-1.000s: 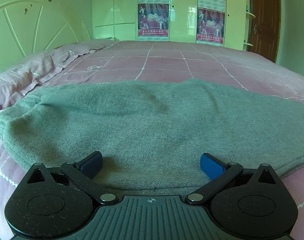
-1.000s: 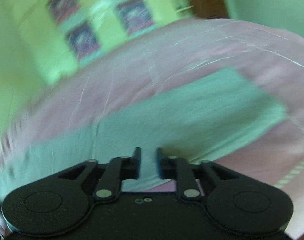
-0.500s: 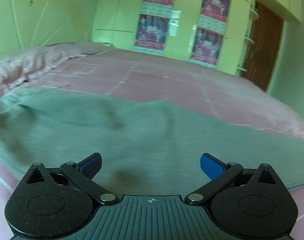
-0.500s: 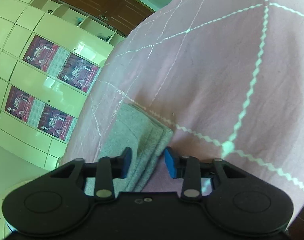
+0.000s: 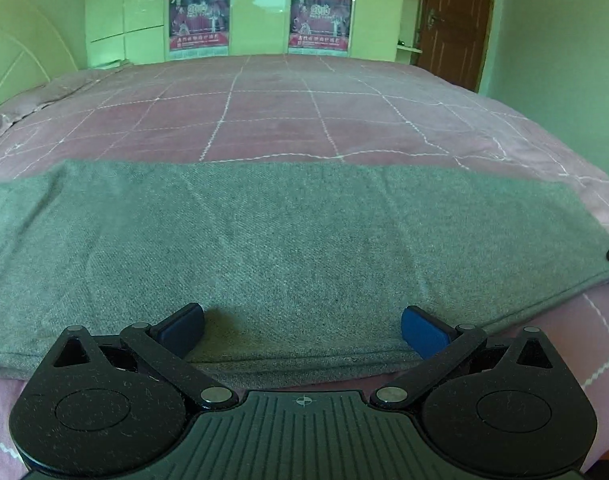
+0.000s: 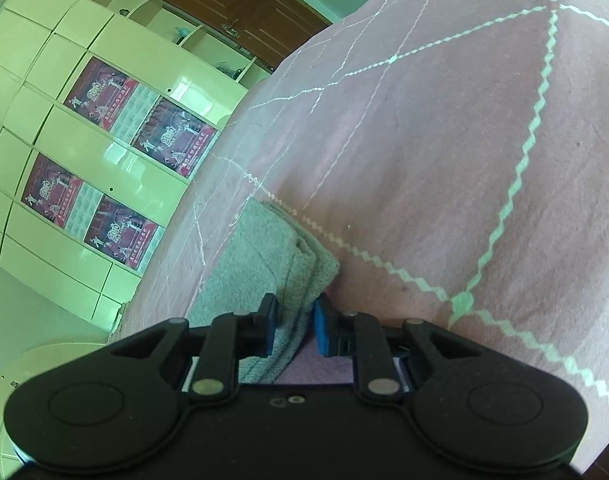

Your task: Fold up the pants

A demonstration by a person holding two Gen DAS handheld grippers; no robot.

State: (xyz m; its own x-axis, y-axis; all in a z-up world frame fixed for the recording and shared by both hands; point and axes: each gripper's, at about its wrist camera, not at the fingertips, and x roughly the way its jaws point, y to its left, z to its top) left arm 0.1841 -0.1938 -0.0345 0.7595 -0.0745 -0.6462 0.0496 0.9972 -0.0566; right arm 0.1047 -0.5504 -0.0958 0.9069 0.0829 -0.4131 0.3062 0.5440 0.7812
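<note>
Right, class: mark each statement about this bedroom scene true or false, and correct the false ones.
1. The grey knitted pants lie on a pink quilted bedspread. True.
2. The left gripper is clamped on the pants. False: its jaws stand wide open, with the cloth lying under them.
3. The right gripper has the layered end of the pants between its closing jaws. True.
4. The brown wooden door stands wide open. False: it is shut.
5. Red posters hang on the pale wardrobe doors. True.
</note>
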